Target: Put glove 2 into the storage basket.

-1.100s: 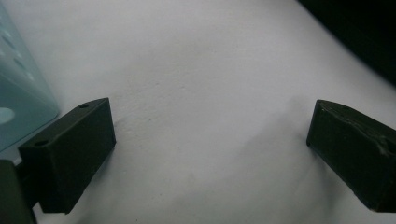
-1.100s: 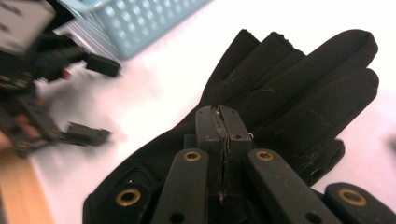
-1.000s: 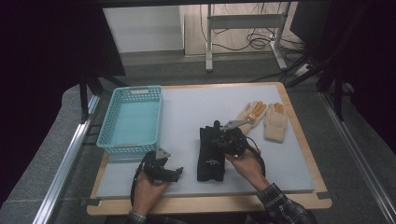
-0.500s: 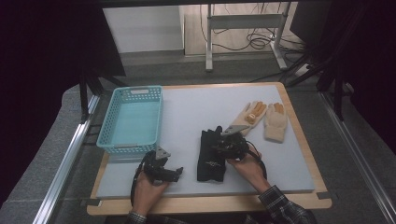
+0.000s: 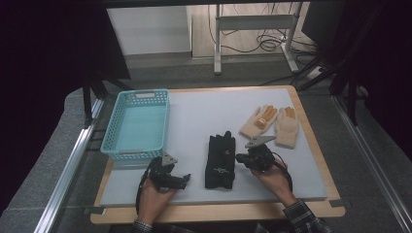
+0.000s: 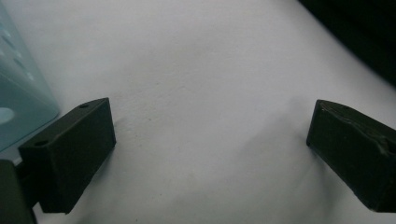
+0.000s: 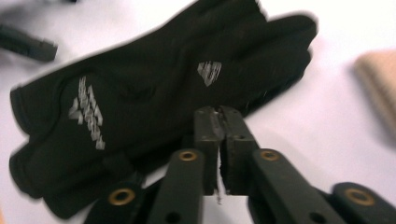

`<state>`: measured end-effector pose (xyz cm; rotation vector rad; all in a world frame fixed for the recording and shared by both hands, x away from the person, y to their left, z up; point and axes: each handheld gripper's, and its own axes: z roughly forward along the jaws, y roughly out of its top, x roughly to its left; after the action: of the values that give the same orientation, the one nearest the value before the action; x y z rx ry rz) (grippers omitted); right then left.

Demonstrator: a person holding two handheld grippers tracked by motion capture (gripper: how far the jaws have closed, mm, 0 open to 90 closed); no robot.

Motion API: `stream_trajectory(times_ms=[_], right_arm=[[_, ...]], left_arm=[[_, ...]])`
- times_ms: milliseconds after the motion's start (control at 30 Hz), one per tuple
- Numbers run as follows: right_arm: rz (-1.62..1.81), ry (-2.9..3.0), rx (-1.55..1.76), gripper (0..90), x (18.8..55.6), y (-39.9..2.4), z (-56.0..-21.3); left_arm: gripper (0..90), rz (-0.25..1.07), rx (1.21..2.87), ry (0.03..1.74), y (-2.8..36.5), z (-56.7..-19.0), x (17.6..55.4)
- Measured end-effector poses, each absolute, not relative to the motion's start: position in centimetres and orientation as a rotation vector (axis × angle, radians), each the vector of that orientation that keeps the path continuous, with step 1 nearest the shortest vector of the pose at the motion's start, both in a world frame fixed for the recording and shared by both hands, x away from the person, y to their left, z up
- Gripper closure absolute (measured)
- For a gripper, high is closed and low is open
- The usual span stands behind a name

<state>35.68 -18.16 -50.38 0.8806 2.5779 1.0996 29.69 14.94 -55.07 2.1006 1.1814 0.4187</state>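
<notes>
Left claw (image 5: 180,180): jaws wide apart, empty, resting near the surface's (image 5: 204,109) front edge. Turquoise basket (image 5: 138,127): left edge, empty. Black gloves (image 5: 220,160): stacked, front centre. Right claw (image 5: 239,157): jaws just closed together, holding nothing, beside the gloves' right edge.

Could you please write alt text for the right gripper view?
The right claw, its jaws pressed together with nothing visibly between them, points at the edge of a pair of black gloves with silver logos, lying on a white table. A beige glove is at the right edge.
</notes>
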Motion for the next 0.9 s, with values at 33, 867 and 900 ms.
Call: stream_trajectory(times_ms=[33, 867, 900], right_arm=[[1.102, 2.589, 0.880, 88.4, 35.5, -18.3, -50.7], [1.149, 2.667, 0.797, 87.0, 34.2, -15.4, -53.0], [1.151, 2.671, 0.793, 86.9, 34.3, -15.1, -53.0]], left_arm=[[1.5, 0.419, 2.100, 1.182, 14.9, -55.1, 29.7], [0.0, 0.437, 2.100, 1.223, 15.6, -55.0, 29.6], [0.0, 0.436, 2.104, 1.222, 15.8, -55.0, 29.6]])
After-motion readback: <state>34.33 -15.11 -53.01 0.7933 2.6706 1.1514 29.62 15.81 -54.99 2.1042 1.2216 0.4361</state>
